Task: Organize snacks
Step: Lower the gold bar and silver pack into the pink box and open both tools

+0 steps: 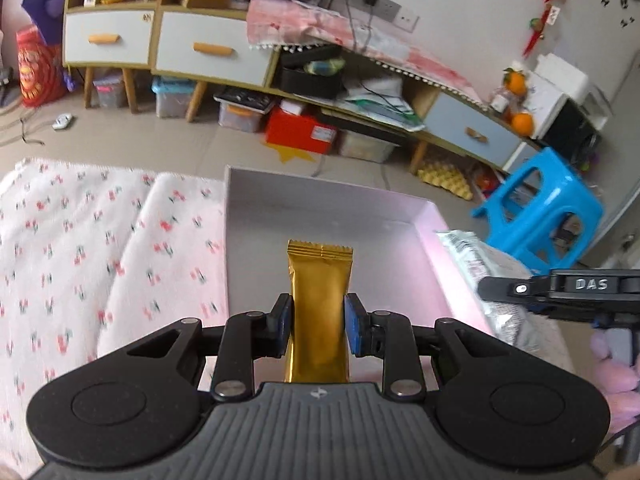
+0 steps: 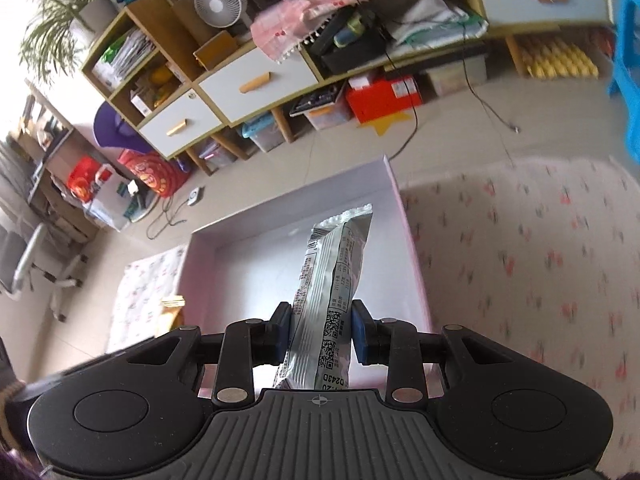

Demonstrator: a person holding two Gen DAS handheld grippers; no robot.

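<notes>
My left gripper (image 1: 318, 328) is shut on a gold snack bar (image 1: 318, 280), which sticks forward over the near part of a shallow pink-white box (image 1: 320, 196). In the right wrist view my right gripper (image 2: 320, 332) is shut on a silver snack packet (image 2: 334, 276) with printed codes, held above the same box (image 2: 288, 216). The box's inside looks bare in both views. The right gripper (image 1: 560, 286) and its silver packet (image 1: 472, 248) show at the right edge of the left wrist view. A bit of the gold bar (image 2: 173, 304) peeks in at the box's left side.
The box lies on a white blanket with small red flowers (image 1: 100, 248) (image 2: 540, 264). Beyond it is tiled floor, a long low cabinet (image 1: 208, 52) with bins and a red box (image 1: 300, 130) beneath, a blue plastic stool (image 1: 540, 212), and cables on the floor.
</notes>
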